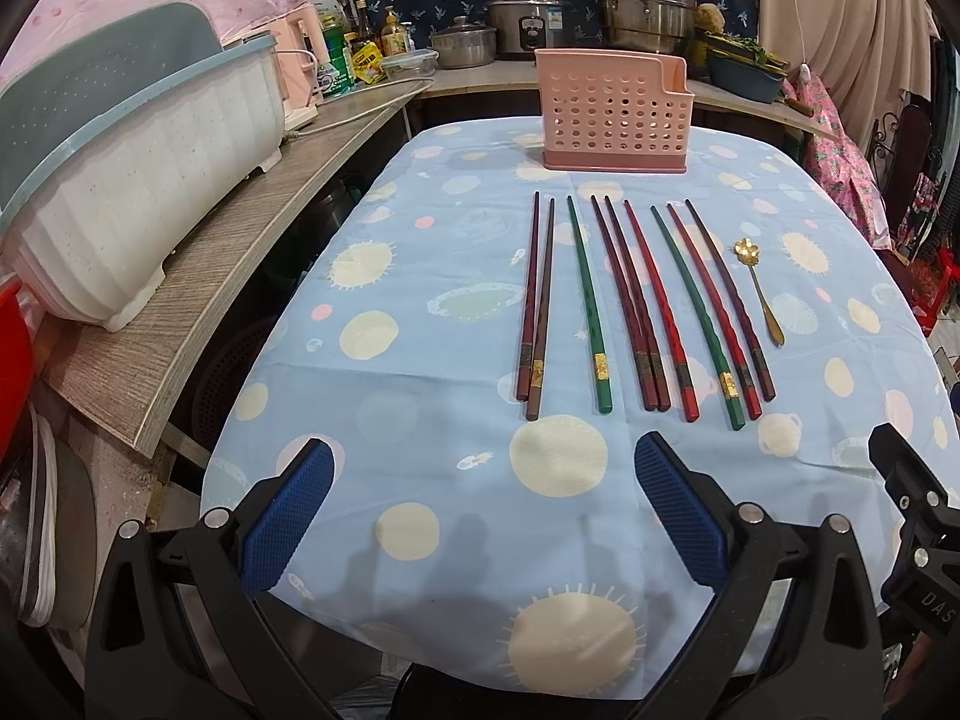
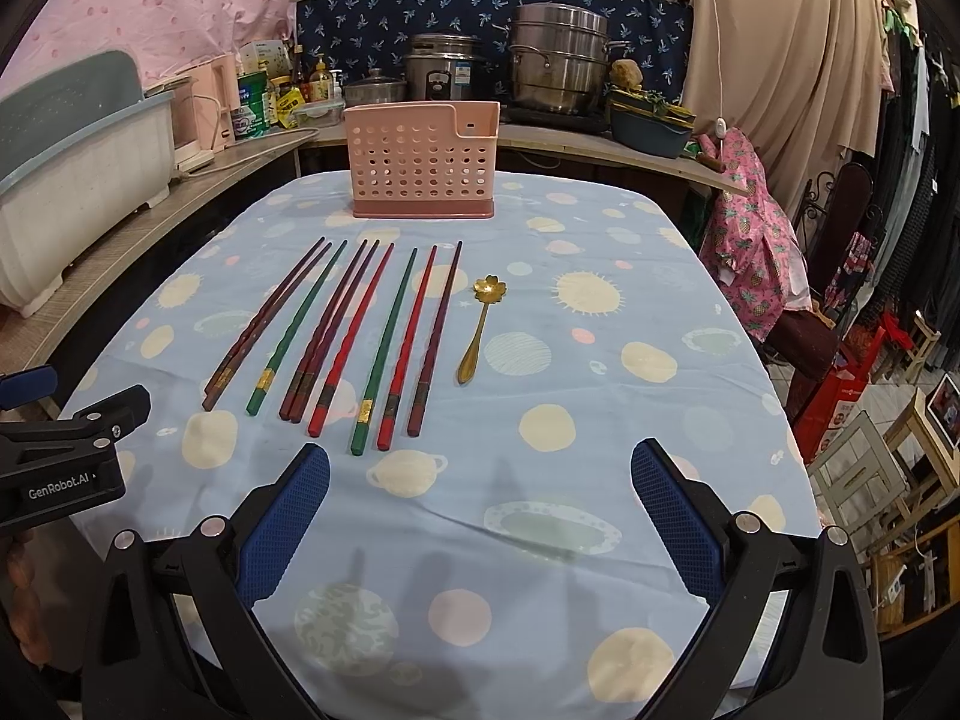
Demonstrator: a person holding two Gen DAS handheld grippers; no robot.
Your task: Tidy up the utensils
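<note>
Both spread wide and empty, left hand-held gripper [image 1: 483,516] and right hand-held gripper [image 2: 480,516] hovering at 6 o'clock of chopsticks [image 1: 645,306] rowed on bench [image 1: 420,276], holder [image 1: 612,111] at 12 o'clock; likely snag: pinching two touching sticks together.

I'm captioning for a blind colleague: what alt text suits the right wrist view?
Nine chopsticks and a gold spoon lie in a row on a blue tablecloth, before a pink utensil holder. The open right tool hovers in the foreground, empty.
</note>
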